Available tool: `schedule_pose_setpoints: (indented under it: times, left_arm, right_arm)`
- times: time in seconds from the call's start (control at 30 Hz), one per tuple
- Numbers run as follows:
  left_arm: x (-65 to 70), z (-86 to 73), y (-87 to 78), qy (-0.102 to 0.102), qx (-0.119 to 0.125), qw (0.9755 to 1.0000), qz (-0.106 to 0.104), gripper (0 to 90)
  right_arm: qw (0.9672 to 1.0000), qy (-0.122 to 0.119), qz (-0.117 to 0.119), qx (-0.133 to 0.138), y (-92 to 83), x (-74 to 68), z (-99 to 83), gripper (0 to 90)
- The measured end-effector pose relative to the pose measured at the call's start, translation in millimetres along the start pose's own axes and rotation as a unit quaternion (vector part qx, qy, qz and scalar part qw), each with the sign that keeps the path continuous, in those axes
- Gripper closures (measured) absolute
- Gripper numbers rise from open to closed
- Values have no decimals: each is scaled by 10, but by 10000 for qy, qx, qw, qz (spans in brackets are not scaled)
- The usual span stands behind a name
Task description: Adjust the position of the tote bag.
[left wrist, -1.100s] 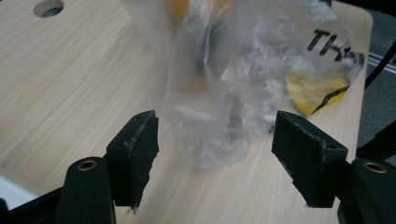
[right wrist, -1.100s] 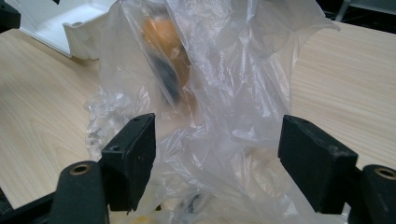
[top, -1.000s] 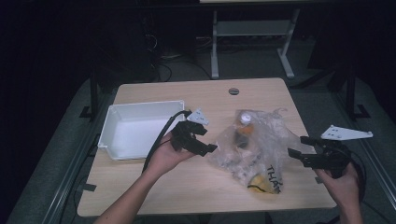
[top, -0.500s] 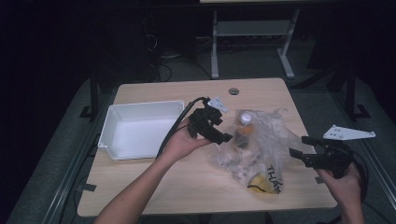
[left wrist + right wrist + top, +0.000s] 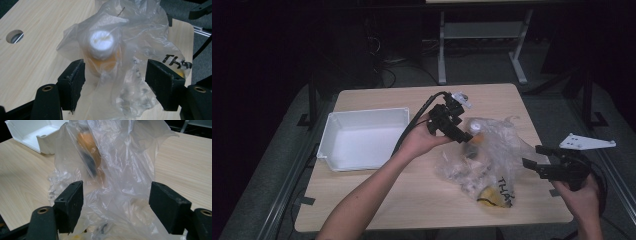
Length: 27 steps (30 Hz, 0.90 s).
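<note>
Clear plastic bag (image 5: 492,160) is seen crumpled on the wooden table (image 5: 377,200), right of centre in the high view, with black lettering and something yellow at its lower end. Inside it, an orange bottle with a white cap (image 5: 105,48) is seen through the film in the upper middle of the left gripper view, standing between that gripper's spread jaws but untouched by them. The left gripper (image 5: 457,131) is held released just above the bag's upper left edge in the high view. The right gripper (image 5: 539,161) is held at the right edge of the table, jaws likewise wide apart and aimed at the bag, whose film is seen between them without being pinched. A white bin (image 5: 362,137) is seen left of centre, apart from the bag.
</note>
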<state>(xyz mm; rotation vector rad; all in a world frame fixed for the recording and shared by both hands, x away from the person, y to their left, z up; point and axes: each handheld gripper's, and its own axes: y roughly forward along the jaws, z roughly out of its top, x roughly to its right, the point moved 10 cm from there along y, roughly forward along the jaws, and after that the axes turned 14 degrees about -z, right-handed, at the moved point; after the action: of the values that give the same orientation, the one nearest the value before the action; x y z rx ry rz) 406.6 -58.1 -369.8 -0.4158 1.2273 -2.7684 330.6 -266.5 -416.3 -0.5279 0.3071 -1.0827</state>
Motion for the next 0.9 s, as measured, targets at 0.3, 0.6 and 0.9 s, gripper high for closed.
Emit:
schedule_pose_setpoints:
  times: [0.3, 0.6, 0.9]
  left_arm:
    - [-13, 213, 85, 56, -176, 9998, -21, 329]
    - [-52, 343, 209, 56, -380, 9993, -23, 337]
    - [-200, 309, 307, 2, -549, 9985, 14, 386]
  right_arm:
    - [10000, 20, 17, 15, 0, 9, 0, 273]
    - [10000, 48, 49, 52, -17, 13, 9, 273]
    - [10000, 60, 45, 57, -13, 23, 3, 273]
